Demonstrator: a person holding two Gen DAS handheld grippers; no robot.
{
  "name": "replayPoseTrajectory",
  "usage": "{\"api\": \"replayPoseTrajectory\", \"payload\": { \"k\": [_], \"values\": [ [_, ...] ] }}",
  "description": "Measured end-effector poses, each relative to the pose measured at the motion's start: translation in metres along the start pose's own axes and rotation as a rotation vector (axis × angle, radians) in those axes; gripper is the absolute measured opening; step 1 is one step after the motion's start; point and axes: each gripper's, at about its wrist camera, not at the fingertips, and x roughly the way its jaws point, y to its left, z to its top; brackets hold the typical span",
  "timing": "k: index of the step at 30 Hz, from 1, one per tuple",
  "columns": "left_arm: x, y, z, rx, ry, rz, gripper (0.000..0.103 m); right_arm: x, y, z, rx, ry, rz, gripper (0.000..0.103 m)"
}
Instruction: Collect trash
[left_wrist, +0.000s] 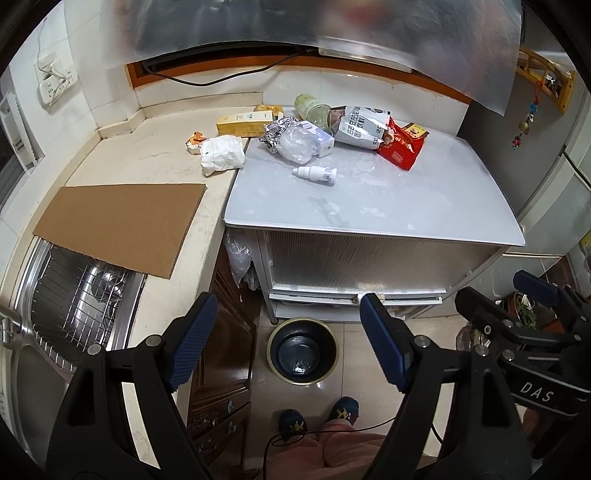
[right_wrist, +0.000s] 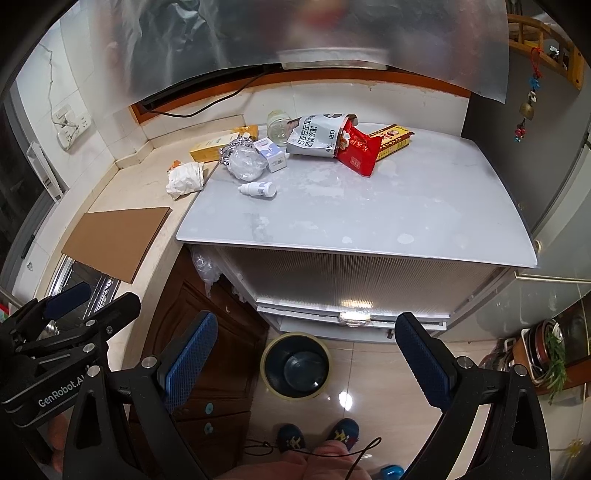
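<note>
We hold both the left tongs (left_wrist: 288, 343) and right tongs (right_wrist: 306, 358) spread, gripping nothing, above the bin (right_wrist: 294, 365); trash (right_wrist: 255, 162) lies at twelve o'clock on the bench (right_wrist: 369, 214).

Glossy pale tabletop (left_wrist: 369, 199); matt brown cardboard (left_wrist: 122, 221); crinkly foil (left_wrist: 275, 133); shiny steel sink (left_wrist: 55, 317), wire rack.

Tiled kitchen, grey-topped cabinet (left_wrist: 369, 199)

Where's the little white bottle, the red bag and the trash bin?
little white bottle (left_wrist: 315, 174), left wrist view, middle of its body.
red bag (right_wrist: 357, 150), right wrist view, its front.
trash bin (right_wrist: 266, 356), right wrist view, left rim.
</note>
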Motion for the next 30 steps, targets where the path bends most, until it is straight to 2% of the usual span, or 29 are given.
{"api": "replayPoseTrajectory", "payload": {
  "k": [25, 30],
  "values": [
    [0.002, 0.000, -0.004, 0.024, 0.013, 0.005, 0.077, -0.007, 0.001, -0.011, 0.006, 0.000, 0.000, 0.098],
    [0.001, 0.004, -0.005, 0.029, 0.013, 0.004, 0.077, -0.007, 0.006, -0.013, 0.003, 0.001, 0.003, 0.094]
  ]
}}
